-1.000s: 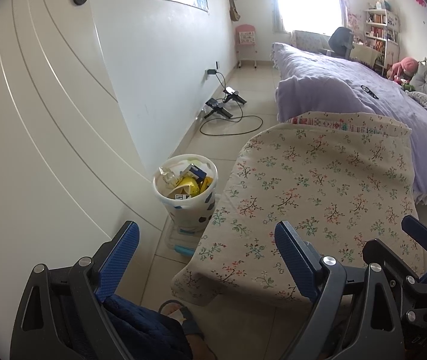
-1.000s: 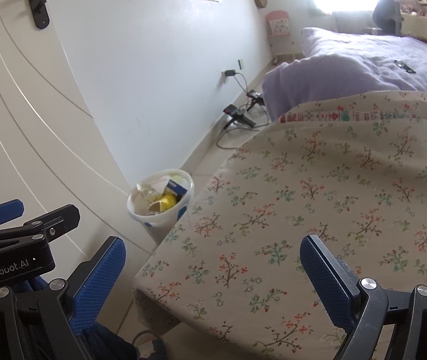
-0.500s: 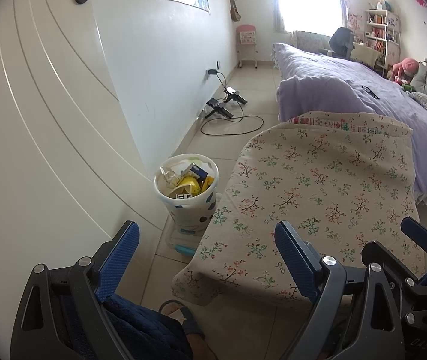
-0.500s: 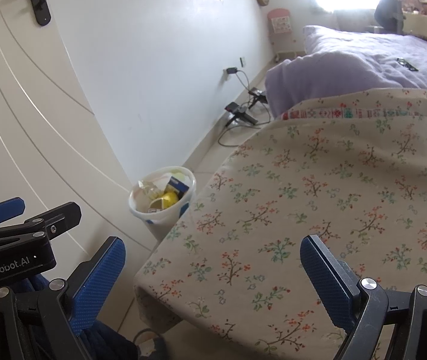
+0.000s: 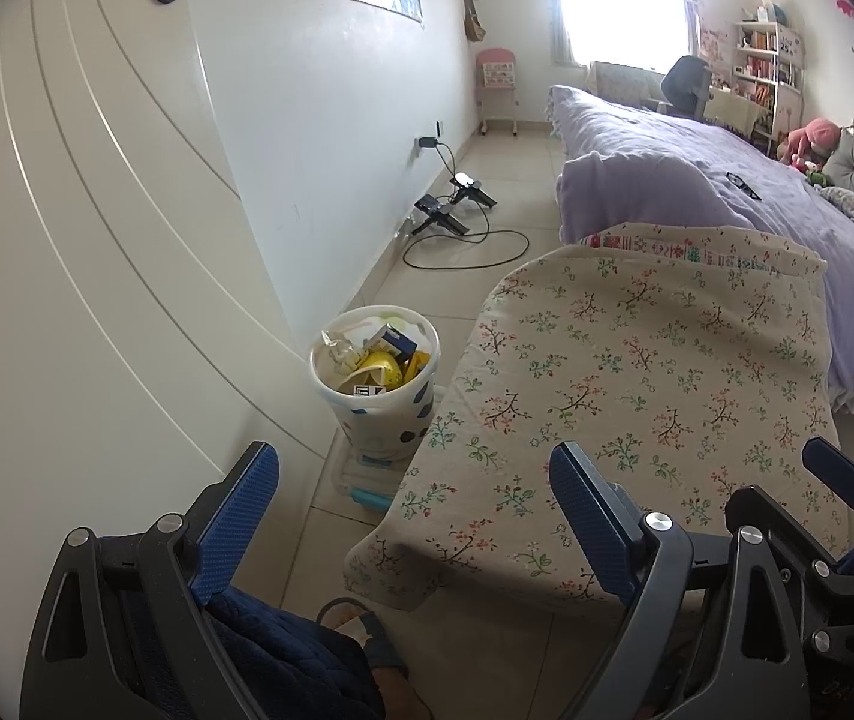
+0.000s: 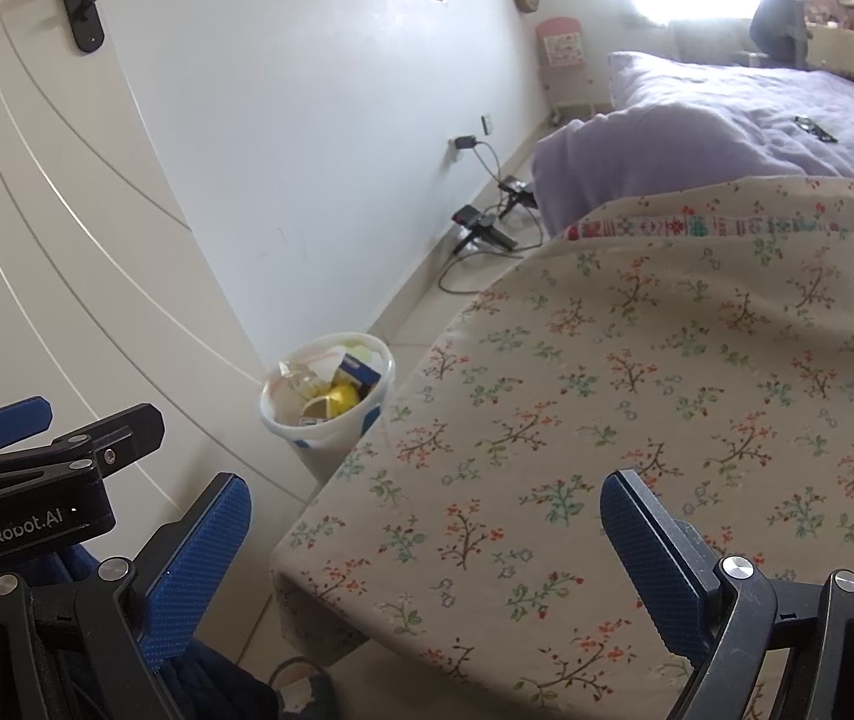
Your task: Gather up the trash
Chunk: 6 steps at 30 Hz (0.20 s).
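Showing left gripper (image 5: 412, 507) and right gripper (image 6: 424, 531), both released and empty; trash bin (image 5: 374, 384) at 11 o'clock beside floral-covered table (image 5: 637, 396).

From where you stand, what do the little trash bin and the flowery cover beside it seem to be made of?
The trash bin looks like thin white plastic: smooth, faintly glossy, with blue dots and a rolled rim. The flowery cover seems to be woven cotton-like fabric: matte, and draping softly over the edge.
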{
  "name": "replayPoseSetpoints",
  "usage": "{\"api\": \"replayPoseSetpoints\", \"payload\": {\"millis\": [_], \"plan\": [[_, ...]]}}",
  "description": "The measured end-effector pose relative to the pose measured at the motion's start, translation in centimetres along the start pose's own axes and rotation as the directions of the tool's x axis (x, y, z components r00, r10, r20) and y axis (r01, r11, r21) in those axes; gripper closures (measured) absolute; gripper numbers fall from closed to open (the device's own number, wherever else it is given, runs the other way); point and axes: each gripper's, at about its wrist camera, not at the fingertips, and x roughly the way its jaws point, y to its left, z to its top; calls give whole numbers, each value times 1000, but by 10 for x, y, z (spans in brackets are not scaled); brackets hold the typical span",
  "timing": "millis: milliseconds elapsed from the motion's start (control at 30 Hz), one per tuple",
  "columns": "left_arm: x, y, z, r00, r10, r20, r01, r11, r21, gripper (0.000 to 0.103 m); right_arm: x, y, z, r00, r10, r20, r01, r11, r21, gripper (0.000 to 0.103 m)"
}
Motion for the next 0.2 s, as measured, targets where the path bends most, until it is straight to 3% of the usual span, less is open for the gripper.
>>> {"api": "replayPoseSetpoints", "payload": {"millis": [200], "plan": [[2, 0, 0, 1000, 4, -3, -4, 1000, 0, 9, 0, 0, 0, 1000, 0, -1, 0, 1000, 0, 5]]}}
